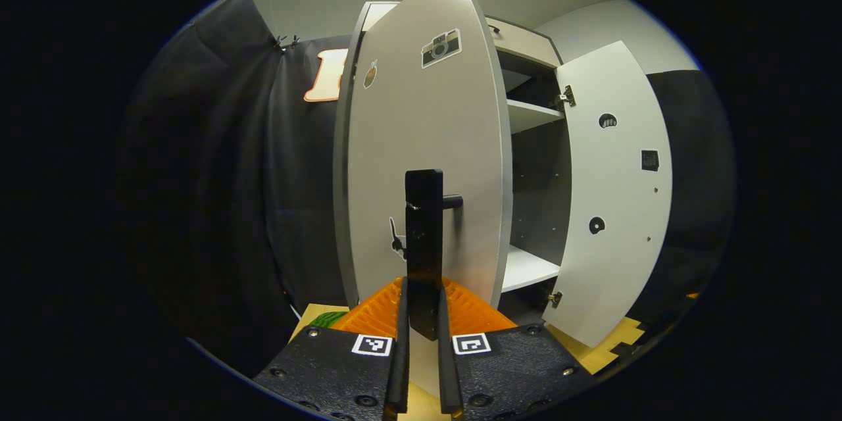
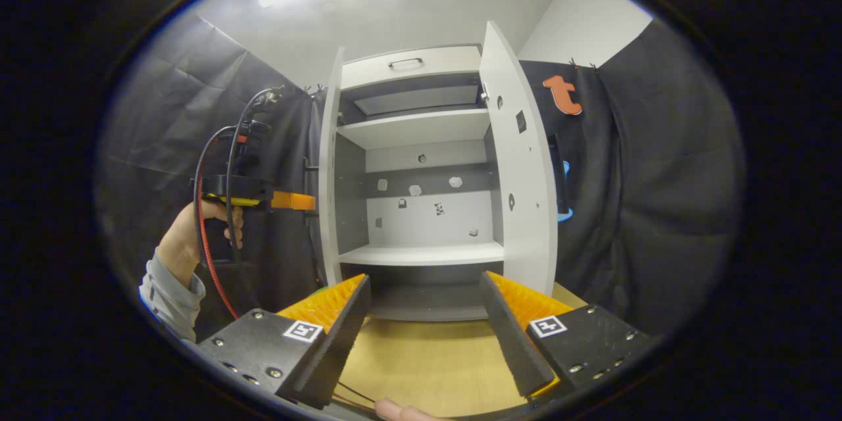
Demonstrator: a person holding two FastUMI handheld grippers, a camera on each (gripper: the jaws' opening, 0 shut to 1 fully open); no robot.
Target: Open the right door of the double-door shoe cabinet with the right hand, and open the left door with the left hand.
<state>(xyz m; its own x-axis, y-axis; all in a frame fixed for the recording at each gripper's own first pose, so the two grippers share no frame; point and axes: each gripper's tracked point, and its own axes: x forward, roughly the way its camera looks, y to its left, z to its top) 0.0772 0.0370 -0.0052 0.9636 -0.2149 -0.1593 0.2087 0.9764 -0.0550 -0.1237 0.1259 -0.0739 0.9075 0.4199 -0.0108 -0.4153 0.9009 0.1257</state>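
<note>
In the left gripper view, the left gripper [image 1: 423,316] has its 2 fingers drawn in close on the lower end of the black bar handle [image 1: 424,237], which stands upright between them with both fingers pressed against its sides. The handle is fixed by a short post to the outer face of the left door [image 1: 427,145], directly ahead of the gripper. That door is swung well out from the shoe cabinet [image 1: 526,52], its free edge toward the camera, and carries a camera sticker [image 1: 441,48] near its top. Beyond its edge the cabinet's shelves [image 1: 529,115] show, and farther right the right door [image 1: 615,197] also stands open, inner face and hinges visible.

In the right gripper view, the right gripper [image 2: 424,316] is spread wide with nothing between its fingers, held back from the cabinet above the wooden floor panel [image 2: 427,362]. Straight ahead lies the open cabinet interior [image 2: 421,204] with 2 shelves. The right door [image 2: 523,171] stands out to the right of the opening. At the left edge of the cabinet the left door [image 2: 327,164] is seen edge-on, and the other gripper [image 2: 289,200], held by a hand [image 2: 197,227] in a grey sleeve [image 2: 168,296], reaches it from the left.
</note>
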